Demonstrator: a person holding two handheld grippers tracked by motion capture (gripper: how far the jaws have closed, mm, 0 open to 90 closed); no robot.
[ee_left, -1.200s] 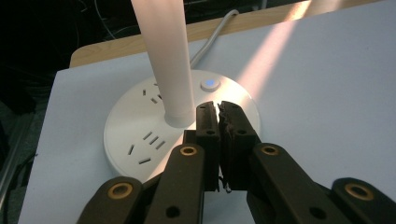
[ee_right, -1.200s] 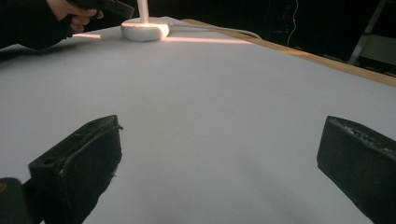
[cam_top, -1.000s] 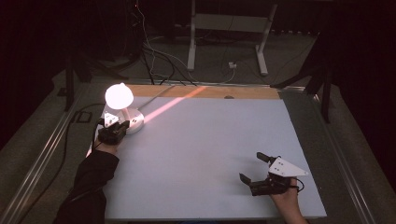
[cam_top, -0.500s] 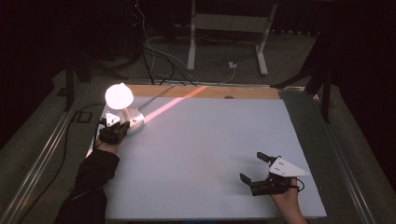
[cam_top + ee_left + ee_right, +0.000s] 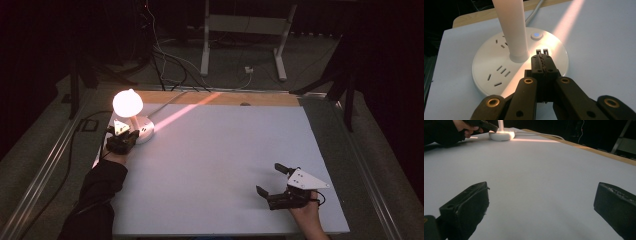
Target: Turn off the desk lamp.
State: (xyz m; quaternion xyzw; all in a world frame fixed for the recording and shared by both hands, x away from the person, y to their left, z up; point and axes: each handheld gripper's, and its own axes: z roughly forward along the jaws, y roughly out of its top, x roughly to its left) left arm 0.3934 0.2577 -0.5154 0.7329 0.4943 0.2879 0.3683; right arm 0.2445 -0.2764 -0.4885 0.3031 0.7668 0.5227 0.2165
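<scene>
Left gripper (image 5: pixel 542 61), jaws closed, over lit lamp base (image 5: pixel 499 72).

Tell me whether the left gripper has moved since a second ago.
No. The left gripper sits in the same spot against the lamp base, jaws shut.

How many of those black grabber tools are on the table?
2. The left gripper sits far left with its fingers shut over the lamp base. The right gripper rests near right, fingers spread wide, holding nothing.
</scene>
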